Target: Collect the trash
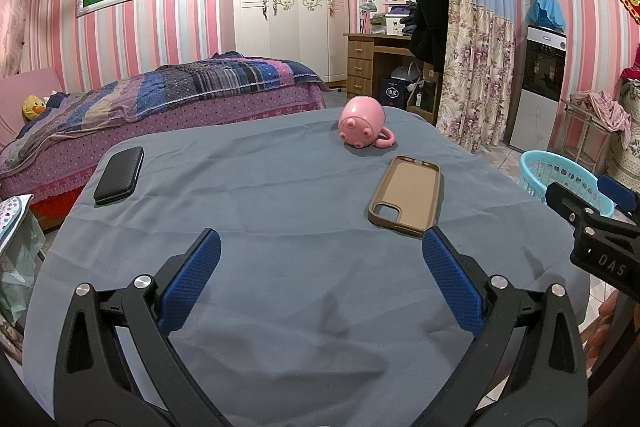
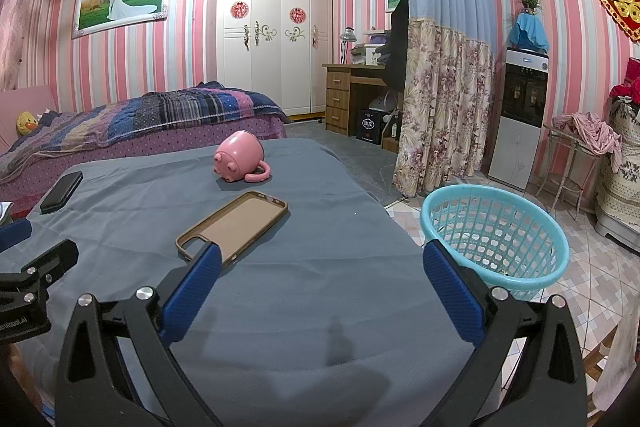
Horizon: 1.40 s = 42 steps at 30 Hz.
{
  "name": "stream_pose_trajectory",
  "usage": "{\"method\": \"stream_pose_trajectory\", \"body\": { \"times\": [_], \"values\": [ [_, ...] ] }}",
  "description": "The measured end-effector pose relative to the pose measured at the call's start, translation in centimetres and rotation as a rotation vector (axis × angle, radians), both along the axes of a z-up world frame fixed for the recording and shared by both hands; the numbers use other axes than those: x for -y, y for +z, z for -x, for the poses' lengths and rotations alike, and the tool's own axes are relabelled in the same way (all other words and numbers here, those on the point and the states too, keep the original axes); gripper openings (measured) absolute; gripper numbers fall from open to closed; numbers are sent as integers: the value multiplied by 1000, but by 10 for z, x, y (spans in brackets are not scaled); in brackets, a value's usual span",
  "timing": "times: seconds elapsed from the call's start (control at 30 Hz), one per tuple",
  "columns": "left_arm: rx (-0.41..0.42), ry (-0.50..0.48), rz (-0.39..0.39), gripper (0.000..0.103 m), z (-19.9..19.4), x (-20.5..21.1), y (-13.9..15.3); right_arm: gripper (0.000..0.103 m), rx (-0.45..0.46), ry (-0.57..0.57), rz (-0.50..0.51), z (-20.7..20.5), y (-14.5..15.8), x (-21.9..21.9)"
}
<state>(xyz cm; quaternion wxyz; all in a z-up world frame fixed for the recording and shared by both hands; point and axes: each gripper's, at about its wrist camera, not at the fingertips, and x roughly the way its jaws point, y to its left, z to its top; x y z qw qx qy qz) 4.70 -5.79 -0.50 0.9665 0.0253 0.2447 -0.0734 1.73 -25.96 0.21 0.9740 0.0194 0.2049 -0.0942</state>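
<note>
A grey-blue cloth covers the table (image 1: 280,267) (image 2: 320,287). On it lie a pink pig mug (image 1: 362,126) (image 2: 239,157) on its side, a tan phone case (image 1: 406,194) (image 2: 236,225) lying open side up, and a black case (image 1: 119,174) (image 2: 62,191) at the far left. A turquoise basket (image 2: 494,233) (image 1: 560,181) stands on the floor right of the table. My left gripper (image 1: 320,251) is open and empty above the cloth. My right gripper (image 2: 322,261) is open and empty, near the table's right edge.
A bed (image 1: 160,99) with a striped quilt stands behind the table. A white wardrobe (image 1: 284,7), a wooden desk (image 1: 380,63), a floral curtain (image 2: 444,99) and a water dispenser (image 2: 520,115) line the back. The floor right of the table is tiled.
</note>
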Motion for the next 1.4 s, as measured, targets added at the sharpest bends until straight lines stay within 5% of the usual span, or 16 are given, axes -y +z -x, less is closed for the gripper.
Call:
{"method": "stream_pose_trajectory", "body": {
  "times": [1.4],
  "values": [
    [4,-1,-7,98,2,-2,3,99,2,-1,-1,0,-1,-1]
  ]
}}
